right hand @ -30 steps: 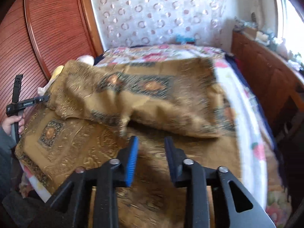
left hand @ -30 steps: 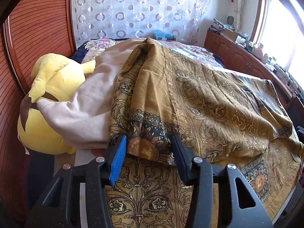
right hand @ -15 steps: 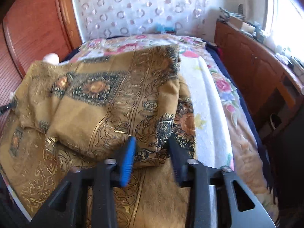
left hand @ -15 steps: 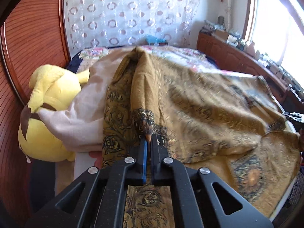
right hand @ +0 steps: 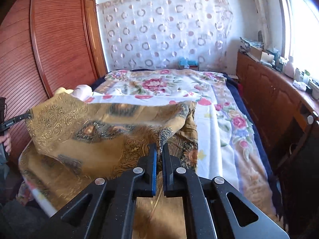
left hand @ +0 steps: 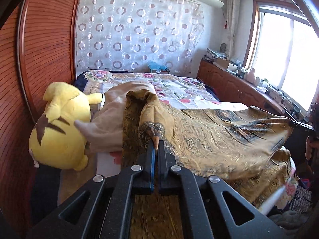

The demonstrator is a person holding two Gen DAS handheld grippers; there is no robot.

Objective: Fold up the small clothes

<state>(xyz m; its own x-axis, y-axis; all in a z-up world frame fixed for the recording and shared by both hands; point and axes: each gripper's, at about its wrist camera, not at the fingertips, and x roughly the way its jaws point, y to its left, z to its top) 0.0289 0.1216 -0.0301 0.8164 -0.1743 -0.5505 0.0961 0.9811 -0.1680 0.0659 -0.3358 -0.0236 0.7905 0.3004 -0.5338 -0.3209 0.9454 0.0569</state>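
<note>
Two corners of the thin, limp gold patterned cloth (left hand: 209,139), draped over the bed (right hand: 219,123), sit pinched in left fingers (left hand: 161,149) and right fingers (right hand: 166,153), the sensible holds.

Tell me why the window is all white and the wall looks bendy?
Left wrist view: the window is blown out by daylight, and the wooden wall panel bows because of the fisheye lens. Right wrist view: same glare at the window; the lifted gold cloth is slightly smeared by motion.
</note>
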